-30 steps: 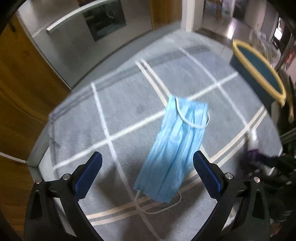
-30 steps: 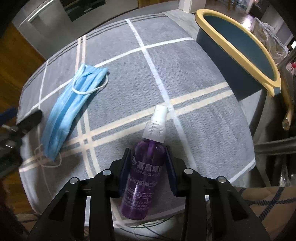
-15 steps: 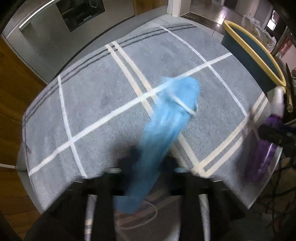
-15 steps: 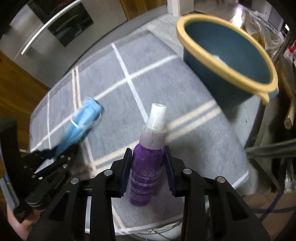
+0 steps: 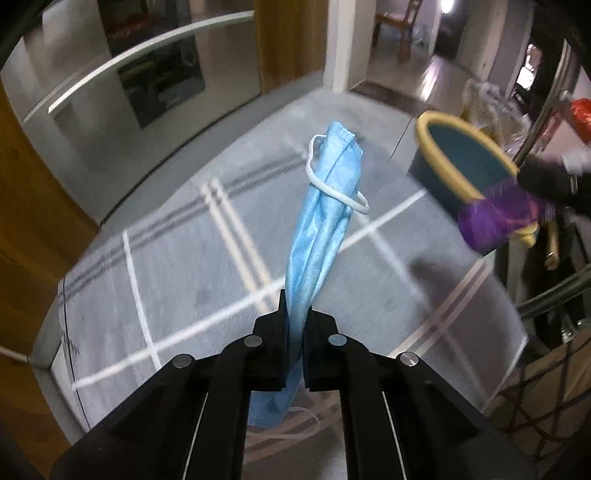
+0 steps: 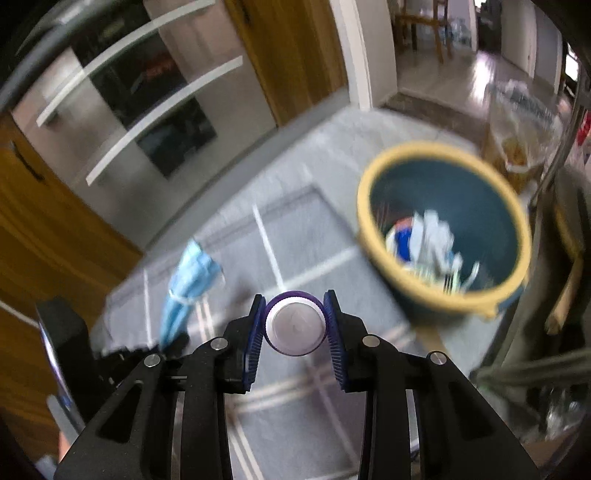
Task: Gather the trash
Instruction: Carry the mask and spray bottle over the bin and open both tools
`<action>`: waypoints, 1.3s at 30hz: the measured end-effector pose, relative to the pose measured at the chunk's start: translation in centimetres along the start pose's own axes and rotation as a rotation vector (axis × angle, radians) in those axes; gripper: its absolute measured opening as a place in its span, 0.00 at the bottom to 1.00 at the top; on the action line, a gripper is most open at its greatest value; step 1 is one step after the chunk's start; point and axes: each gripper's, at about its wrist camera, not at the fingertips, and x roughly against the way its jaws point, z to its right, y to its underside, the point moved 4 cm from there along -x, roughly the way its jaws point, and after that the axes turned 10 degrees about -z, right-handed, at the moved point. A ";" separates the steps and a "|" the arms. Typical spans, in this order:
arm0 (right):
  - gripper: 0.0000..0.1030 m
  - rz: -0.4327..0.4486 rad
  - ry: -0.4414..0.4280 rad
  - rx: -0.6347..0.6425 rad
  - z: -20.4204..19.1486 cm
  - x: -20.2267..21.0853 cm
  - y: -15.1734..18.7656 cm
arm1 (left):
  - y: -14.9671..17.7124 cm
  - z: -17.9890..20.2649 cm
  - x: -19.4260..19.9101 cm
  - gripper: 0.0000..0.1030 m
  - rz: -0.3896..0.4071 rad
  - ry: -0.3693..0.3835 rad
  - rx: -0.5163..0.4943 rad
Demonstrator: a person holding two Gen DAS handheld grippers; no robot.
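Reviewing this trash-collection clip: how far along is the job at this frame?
Done: the bin already holds crumpled paper and other trash. In hand: the left gripper is shut on the blue face mask, and the right gripper clamps the purple spray bottle, both lifted off the gray rug. Left: dropping both into the bin.

- a grey tablecloth (image 5: 177,266) with white and cream grid lines covers the tabletop to its edges.
- beyond the tabletop's far-left edge stands a steel fridge (image 6: 122,110) with long pale handles.
- wooden panels (image 5: 33,206) flank it on the left.
- a white door frame (image 5: 338,44) rises past the far edge.
- a wooden chair (image 5: 402,22) stands in the room behind.
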 end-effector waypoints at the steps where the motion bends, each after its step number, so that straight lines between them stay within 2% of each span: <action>1: 0.33 0.022 -0.004 0.004 0.0 0.7 -0.7 | -0.4 0.3 0.5 0.05 0.018 0.014 -0.002; 10: 0.33 0.210 -0.084 0.049 1.9 8.6 -5.9 | -3.1 3.6 4.1 0.05 0.126 0.077 -0.060; 14: 0.33 0.313 -0.034 0.071 4.1 11.6 -8.5 | -3.8 5.7 5.2 0.05 0.161 0.082 -0.123; 16: 0.33 0.328 -0.008 0.056 6.0 11.7 -9.7 | -4.6 7.0 5.7 0.05 0.175 0.091 -0.145; 21: 0.33 0.255 0.007 -0.044 10.6 9.0 -11.8 | -7.7 10.2 6.1 0.05 0.193 0.155 -0.164; 25: 0.33 0.159 0.029 -0.109 14.3 5.7 -12.5 | -10.6 13.9 5.1 0.05 0.195 0.190 -0.214; 31: 0.33 0.031 0.026 -0.220 18.4 1.3 -12.5 | -14.1 19.0 1.5 0.05 0.133 0.214 -0.284; 36: 0.33 -0.053 0.028 -0.321 21.2 -1.6 -12.0 | -16.4 21.3 -3.6 0.05 0.017 0.229 -0.239; 39: 0.33 -0.085 0.024 -0.388 23.0 -2.7 -11.5 | -16.7 21.6 -5.4 0.05 -0.015 0.202 -0.233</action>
